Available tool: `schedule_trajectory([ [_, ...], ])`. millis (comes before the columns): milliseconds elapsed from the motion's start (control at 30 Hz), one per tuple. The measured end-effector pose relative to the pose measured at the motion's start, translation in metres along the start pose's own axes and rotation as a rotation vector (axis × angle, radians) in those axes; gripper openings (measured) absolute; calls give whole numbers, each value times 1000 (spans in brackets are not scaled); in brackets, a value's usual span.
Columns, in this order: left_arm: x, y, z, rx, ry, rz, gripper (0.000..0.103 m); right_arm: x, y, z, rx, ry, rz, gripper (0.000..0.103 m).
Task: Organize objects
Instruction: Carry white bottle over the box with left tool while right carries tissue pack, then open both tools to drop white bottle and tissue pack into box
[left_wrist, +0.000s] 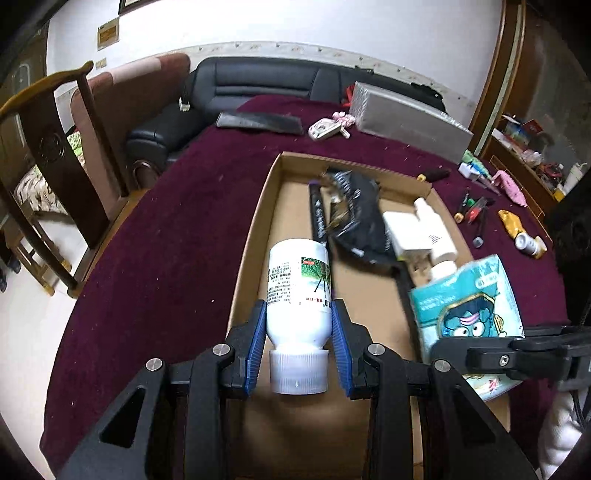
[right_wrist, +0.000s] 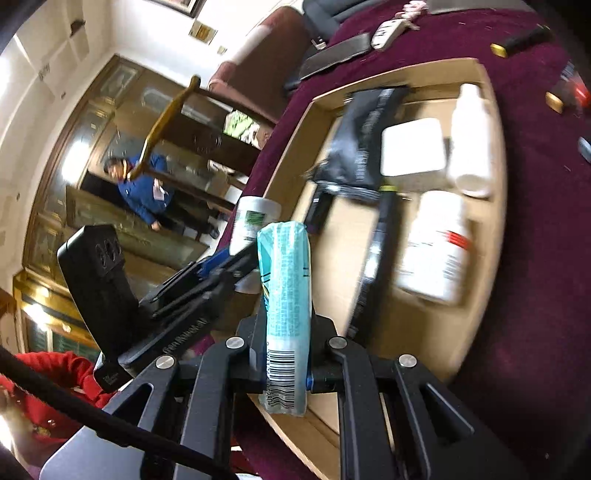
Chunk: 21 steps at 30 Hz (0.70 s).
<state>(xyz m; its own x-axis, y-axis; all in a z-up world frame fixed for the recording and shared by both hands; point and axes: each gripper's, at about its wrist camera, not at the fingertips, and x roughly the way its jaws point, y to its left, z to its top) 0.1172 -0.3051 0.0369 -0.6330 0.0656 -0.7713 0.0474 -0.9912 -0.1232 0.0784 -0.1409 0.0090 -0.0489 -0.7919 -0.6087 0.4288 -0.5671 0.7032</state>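
Observation:
My left gripper (left_wrist: 298, 325) is shut on a white bottle (left_wrist: 298, 288) with a ribbed cap, held over the left side of the open cardboard box (left_wrist: 255, 229). My right gripper (right_wrist: 286, 354) is shut on a teal snack packet (right_wrist: 284, 291), seen edge-on with its barcode toward the camera. In the left wrist view that teal packet (left_wrist: 469, 291) with a cartoon face hangs over the box's right side, pinched by the right gripper (left_wrist: 454, 343). The left gripper (right_wrist: 221, 266) and its white bottle (right_wrist: 255, 218) show at the box's left edge in the right wrist view.
The box (right_wrist: 295, 144) holds a black pouch (left_wrist: 354, 218), a white charger (left_wrist: 406, 229), white bottles (right_wrist: 469, 140) and a black stick. A dark red cloth (left_wrist: 155, 236) covers the table, with pens (left_wrist: 472, 210), a grey box (left_wrist: 406, 114) and small items. A wooden chair (left_wrist: 48, 147) and a person in blue (right_wrist: 144, 184) stand beyond.

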Motion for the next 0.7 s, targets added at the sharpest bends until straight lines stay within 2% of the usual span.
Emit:
schedule_trajectory([
  [233, 5, 9, -3, -22, 4, -43, 29, 25, -1, 10, -1, 12, -62, 11],
  [400, -5, 14, -1, -65, -29, -79, 30, 29, -1, 7, -20, 15, -115, 13],
  [500, -19, 17, 2, -87, -64, -105, 31, 28, -1, 6, -19, 1, -156, 17],
  [533, -26, 17, 3, -90, -80, -112, 32, 26, -2, 6, -19, -3, -161, 22],
  [633, -43, 17, 6, -96, -123, -112, 40, 24, 6, 13, -25, -30, -176, 29],
  [700, -52, 17, 6, -100, -145, -110, 40, 12, 10, 13, -42, -69, -199, 31],
])
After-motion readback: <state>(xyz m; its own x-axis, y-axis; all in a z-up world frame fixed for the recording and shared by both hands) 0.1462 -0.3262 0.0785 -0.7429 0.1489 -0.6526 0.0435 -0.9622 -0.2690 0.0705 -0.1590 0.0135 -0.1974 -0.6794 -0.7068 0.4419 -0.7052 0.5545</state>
